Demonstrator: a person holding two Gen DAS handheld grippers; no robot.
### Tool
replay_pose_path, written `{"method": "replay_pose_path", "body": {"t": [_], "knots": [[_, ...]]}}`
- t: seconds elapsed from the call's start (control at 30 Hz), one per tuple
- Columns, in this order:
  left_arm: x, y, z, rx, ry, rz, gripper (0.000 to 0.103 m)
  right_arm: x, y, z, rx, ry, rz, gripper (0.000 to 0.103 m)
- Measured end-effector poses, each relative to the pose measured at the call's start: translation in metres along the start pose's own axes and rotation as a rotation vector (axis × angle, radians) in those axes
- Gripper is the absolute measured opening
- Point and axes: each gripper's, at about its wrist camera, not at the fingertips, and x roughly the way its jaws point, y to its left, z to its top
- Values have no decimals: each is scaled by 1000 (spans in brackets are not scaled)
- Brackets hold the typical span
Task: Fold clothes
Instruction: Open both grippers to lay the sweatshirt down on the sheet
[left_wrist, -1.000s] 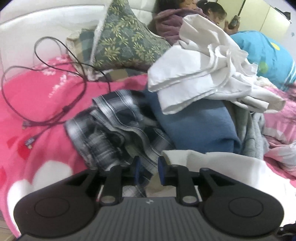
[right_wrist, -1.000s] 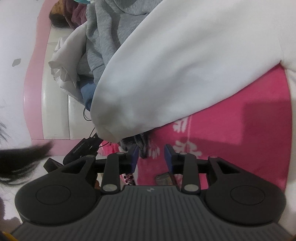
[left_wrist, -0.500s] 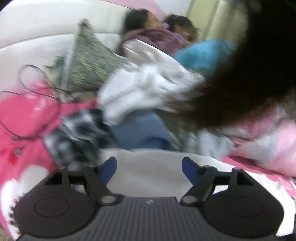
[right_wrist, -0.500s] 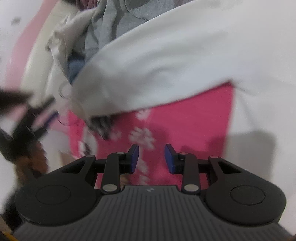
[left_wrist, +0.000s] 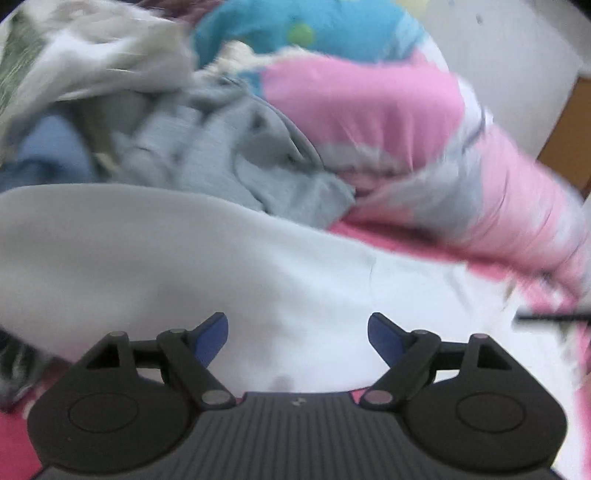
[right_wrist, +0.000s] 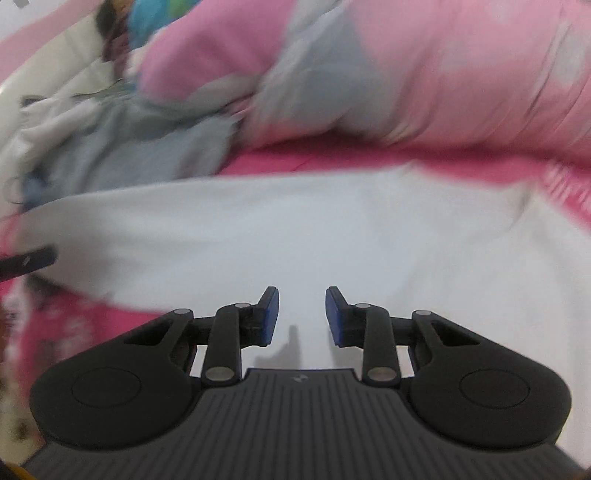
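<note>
Both views have swung off the plaid shirt and cable side toward the rolled pink quilt (left_wrist: 373, 110); frames are motion-blurred. Left gripper (left_wrist: 297, 334) jaws have just been opening and now stand wide, nothing between them, above the white sweatshirt (left_wrist: 177, 258). Right gripper (right_wrist: 301, 314) jaws have just been closing to a narrow gap, empty, over the same white sweatshirt (right_wrist: 295, 229), which lies spread on the pink bedspread (right_wrist: 314, 157). Grey garment (left_wrist: 236, 155) lies crumpled just behind it.
</note>
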Motion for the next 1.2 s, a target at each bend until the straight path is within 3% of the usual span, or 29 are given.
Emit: {"method": "replay_pose_path", "body": {"t": [0.07,0.2,0.4,0.47,0.57,0.67,0.87,0.97,1.2], "knots": [[19,-23,-10,48,12,37,79,13,-24,13,-25,-26,-27,19],[54,-59,-26,116,24,83,71,50,-44,38,-72,-65,0,13],[94,-81,-43,203,47,170,61,115,-48,52,-204,-45,104,10],[99,-77,-46,202,57,197,60,137,-56,55,-197,-27,67,8],[97,-72,-47,210,50,206,61,150,-78,63,-90,-76,58,2],[98,-71,-45,218,57,219,61,148,-92,73,-5,-136,44,4],[97,-71,-38,232,62,259,61,74,-133,78,73,-265,19,6],[90,-72,-36,224,41,278,61,32,-159,61,72,-234,-8,7],[91,-91,-35,245,26,267,61,1,-198,6,12,-64,-55,7]]}}
